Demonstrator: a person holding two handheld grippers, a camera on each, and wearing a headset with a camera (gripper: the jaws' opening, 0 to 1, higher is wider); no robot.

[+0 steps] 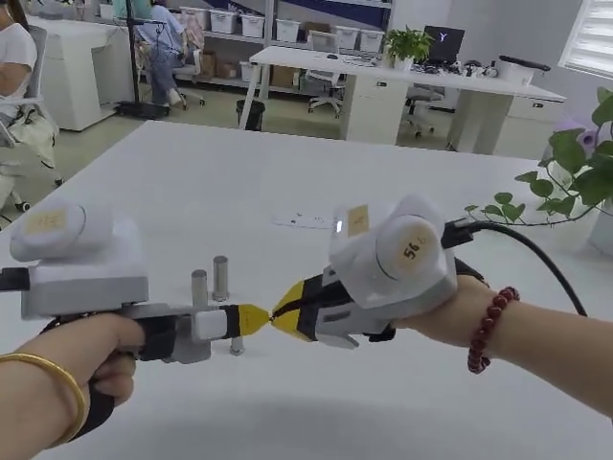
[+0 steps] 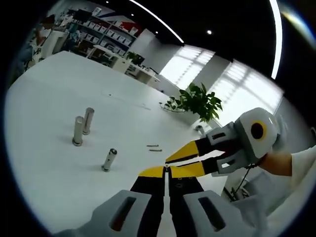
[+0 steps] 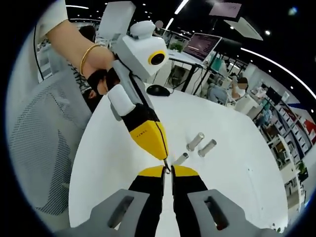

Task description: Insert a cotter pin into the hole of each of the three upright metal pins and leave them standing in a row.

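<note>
L gripper (image 1: 259,317) and R gripper (image 1: 278,313) meet tip to tip above the table (image 1: 383,163), well short of its far edge; both jaw pairs clenched; a cotter pin (image 3: 168,168) sits at the junction, and which pair clamps it cannot be told; two metal pins (image 1: 220,278) stand upright, side by side, just beyond L gripper; third pin (image 2: 109,159) is apart and nearer, tilt unclear; two loose cotter pins (image 2: 154,147) lie flat further along the table.
</note>
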